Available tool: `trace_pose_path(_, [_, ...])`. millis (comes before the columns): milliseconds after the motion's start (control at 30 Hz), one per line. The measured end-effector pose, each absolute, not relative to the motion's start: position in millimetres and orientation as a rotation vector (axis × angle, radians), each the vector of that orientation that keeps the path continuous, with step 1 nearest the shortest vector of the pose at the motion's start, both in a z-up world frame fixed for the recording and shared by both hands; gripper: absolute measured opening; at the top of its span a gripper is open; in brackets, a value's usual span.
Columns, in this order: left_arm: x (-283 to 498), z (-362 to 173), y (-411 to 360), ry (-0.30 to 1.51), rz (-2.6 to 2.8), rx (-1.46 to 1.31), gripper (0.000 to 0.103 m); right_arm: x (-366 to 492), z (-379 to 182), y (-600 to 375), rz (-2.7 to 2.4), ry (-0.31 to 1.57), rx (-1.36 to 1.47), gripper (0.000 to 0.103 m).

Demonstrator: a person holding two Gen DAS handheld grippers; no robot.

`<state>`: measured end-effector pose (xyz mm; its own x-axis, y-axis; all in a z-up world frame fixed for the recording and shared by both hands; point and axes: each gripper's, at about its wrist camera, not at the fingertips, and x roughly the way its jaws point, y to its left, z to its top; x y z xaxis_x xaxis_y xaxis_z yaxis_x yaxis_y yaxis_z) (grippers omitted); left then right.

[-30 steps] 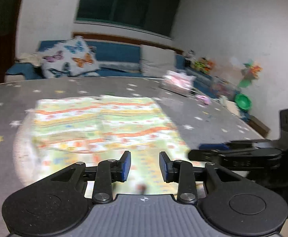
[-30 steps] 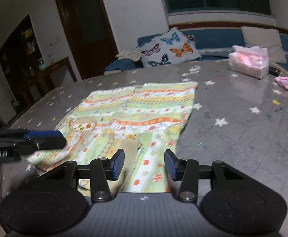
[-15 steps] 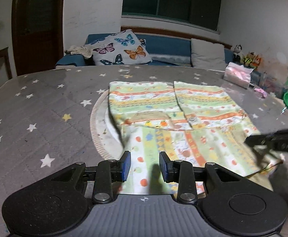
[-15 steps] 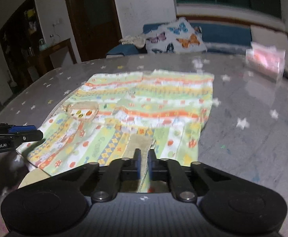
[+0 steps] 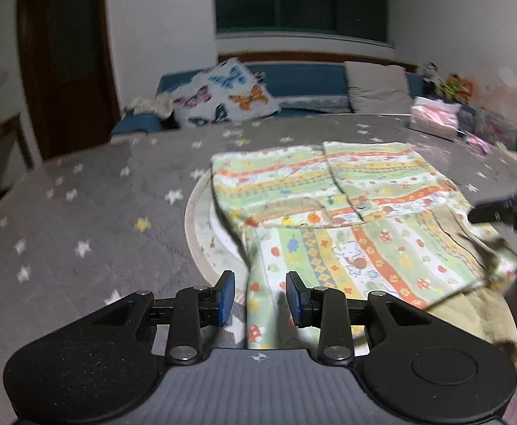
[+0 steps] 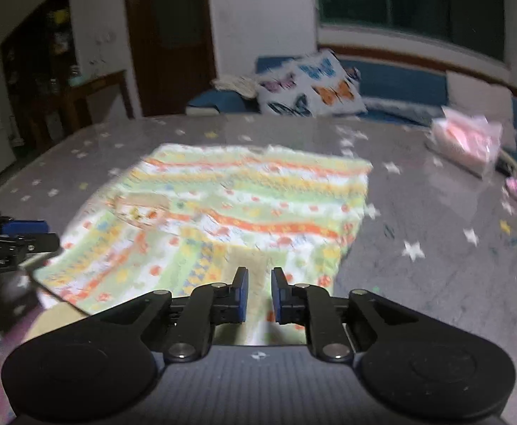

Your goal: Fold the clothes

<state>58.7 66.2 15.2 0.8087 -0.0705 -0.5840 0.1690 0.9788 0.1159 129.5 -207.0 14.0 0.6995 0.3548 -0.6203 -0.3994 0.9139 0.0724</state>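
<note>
The patterned garment (image 5: 333, 212) lies spread on the grey star-print table cover (image 5: 81, 212), reaching from the table's middle toward the near edge; its far half runs in orange, yellow and green stripes, and its near half is folded over with a plain beige lining showing at about 4 o'clock in the left wrist view. The left gripper (image 5: 260, 299) hovers low at 6 o'clock over the garment's near left edge; its blue-padded fingers (image 5: 227, 297) stand wide apart, with a narrow strip of cloth running between them but touching neither pad; it holds nothing. The right gripper (image 6: 259, 294) sits at 6 o'clock in its own view over the garment's near edge; its fingers are drawn in to a narrow gap with cloth showing in that gap; whether the pads actually pinch the fabric I cannot tell, as the picture is blurred. From the left wrist view the right gripper's tip shows at 3 o'clock, just beside the lifted beige corner. A butterfly cushion (image 5: 226, 94) rests on the blue sofa (image 5: 304, 81) at 12 o'clock beyond the table; a pink packet (image 6: 465, 143) lies on the table at 2 o'clock in the right wrist view, well apart from the garment.
</note>
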Motion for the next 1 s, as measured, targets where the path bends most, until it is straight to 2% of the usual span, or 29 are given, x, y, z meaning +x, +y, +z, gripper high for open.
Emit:
trace_pose_path(67, [50.5,18.4,62.0,0.597,-0.144,0.224,0.046,126.3,13.6,-204.5,0.463,0.683,-0.08,0.014])
trace_pose_path(167, [31.2,14.3,50.5,0.585,-0.186,0.339,0.05,122.9,3.2,-199.2,0.515,0.722,-0.108,0.014])
trace_pose_path(233, [17.7,10.2,42.5,0.575,-0.216,0.413,0.057,118.9,-2.4,-197.6,0.528,0.73,-0.135,0.015])
trace_pose_path(333, [3.0,3.7,29.0,0.555,-0.256,0.505,0.065,110.3,-0.9,-200.8,0.542,0.717,-0.16,0.021])
trace_pose_path(400, [-2.8,0.8,19.2,0.532,-0.293,0.541,0.069,106.9,1.0,-204.6,0.538,0.717,-0.168,0.029])
trace_pose_path(600, [2.1,-4.3,-4.6,0.488,-0.36,0.542,0.071,98.4,2.7,-215.9,0.532,0.726,-0.182,0.029])
trace_pose_path(667, [9.1,-0.5,-5.8,0.485,-0.369,0.51,0.061,93.1,6.7,-217.4,0.538,0.714,-0.197,0.033])
trace_pose_path(733, [16.0,3.3,-6.9,0.482,-0.378,0.479,0.036,86.3,11.6,-218.7,0.55,0.699,-0.217,0.042])
trace_pose_path(800, [22.9,7.1,-8.1,0.478,-0.387,0.447,0.02,81.1,14.0,-217.3,0.565,0.692,-0.241,0.043])
trace_pose_path(867, [29.9,10.9,-9.2,0.475,-0.396,0.415,0.014,75.5,14.3,-212.9,0.593,0.69,-0.277,0.046])
trace_pose_path(900, [33.4,12.7,-9.8,0.473,-0.4,0.399,0.011,72.1,14.1,-210.1,0.608,0.686,-0.299,0.055])
trace_pose_path(933, [36.8,14.6,-10.4,0.472,-0.405,0.384,0.01,68.9,13.7,-207.2,0.621,0.678,-0.322,0.058])
trace_pose_path(1000, [45.6,18.8,-10.3,0.471,-0.407,0.351,0.008,63.4,11.9,-199.2,0.663,0.655,-0.378,0.058])
